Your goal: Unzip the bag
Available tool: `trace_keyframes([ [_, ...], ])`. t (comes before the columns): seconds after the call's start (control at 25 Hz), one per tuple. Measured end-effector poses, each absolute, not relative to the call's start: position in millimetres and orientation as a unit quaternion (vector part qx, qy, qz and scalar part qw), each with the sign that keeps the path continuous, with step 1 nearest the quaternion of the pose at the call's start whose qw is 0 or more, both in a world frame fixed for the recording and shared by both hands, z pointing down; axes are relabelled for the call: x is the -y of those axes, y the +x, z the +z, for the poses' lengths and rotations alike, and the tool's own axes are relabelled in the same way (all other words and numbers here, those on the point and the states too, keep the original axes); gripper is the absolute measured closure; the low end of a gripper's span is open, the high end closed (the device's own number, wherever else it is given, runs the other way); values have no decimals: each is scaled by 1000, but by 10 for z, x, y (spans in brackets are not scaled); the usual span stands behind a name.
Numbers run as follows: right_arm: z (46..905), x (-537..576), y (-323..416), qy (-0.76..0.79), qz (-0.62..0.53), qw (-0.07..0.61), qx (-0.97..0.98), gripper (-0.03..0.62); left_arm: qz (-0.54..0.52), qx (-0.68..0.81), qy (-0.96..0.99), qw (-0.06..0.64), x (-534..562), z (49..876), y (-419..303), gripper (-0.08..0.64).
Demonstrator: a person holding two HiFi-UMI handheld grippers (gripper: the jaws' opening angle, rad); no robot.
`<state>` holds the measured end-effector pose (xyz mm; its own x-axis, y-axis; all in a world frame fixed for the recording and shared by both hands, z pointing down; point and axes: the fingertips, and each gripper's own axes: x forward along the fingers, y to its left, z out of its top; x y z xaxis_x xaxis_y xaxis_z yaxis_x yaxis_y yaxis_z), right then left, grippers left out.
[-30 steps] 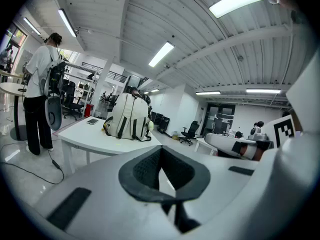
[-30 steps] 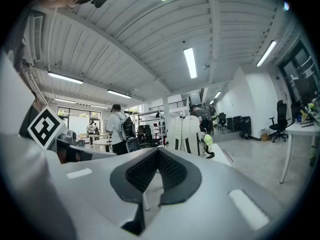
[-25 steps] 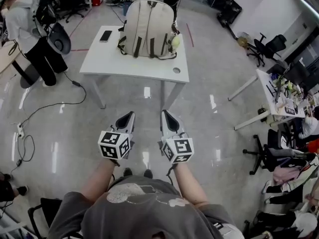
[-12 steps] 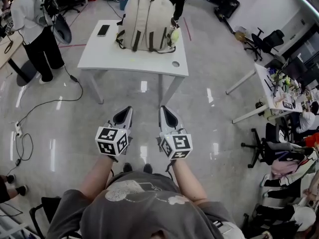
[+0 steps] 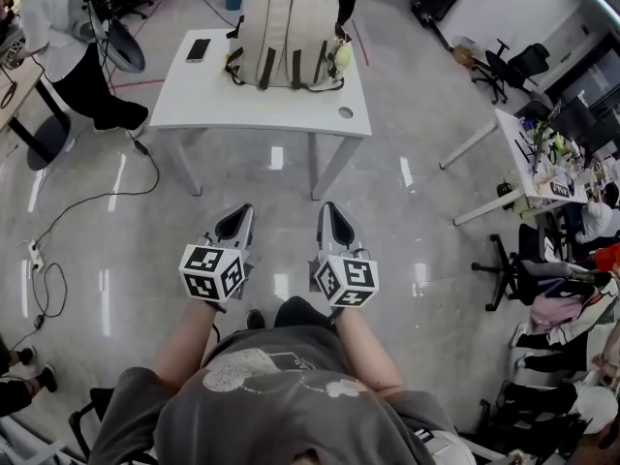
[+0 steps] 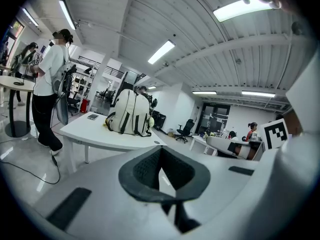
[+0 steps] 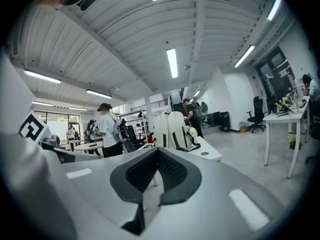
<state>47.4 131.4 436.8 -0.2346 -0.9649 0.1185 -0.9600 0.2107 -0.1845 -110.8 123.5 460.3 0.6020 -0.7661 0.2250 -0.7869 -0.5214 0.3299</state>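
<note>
A beige backpack point(image 5: 288, 32) with dark straps stands upright at the far side of a white table point(image 5: 262, 109), a small green ball point(image 5: 341, 56) hanging at its right side. It also shows far off in the left gripper view as the backpack point(image 6: 129, 115) and in the right gripper view as the backpack point(image 7: 172, 129). My left gripper point(image 5: 237, 223) and right gripper point(image 5: 332, 221) are held side by side over the floor, well short of the table. Both are shut and hold nothing, as the left gripper point(image 6: 161, 173) and right gripper point(image 7: 155, 176) show in their own views.
A phone point(image 5: 198, 49) lies on the table's left part, and a round hole point(image 5: 346, 112) sits near its right front corner. A person point(image 5: 58, 37) stands at the left by a desk. Cables point(image 5: 87, 201) trail over the floor. Another table point(image 5: 523, 163) and office chairs point(image 5: 513, 279) stand to the right.
The table and backpack sit slightly higher in the head view, and a foot has stepped forward under me. Both grippers keep their places, still shut. The person at the left has shifted.
</note>
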Motion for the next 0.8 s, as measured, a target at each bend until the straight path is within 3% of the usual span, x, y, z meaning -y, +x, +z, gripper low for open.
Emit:
trace_keyframes([
  [0.8, 4500, 334, 728, -591, -122, 40, -797, 592, 37, 479, 856, 189, 186, 4721, -1037, 555],
])
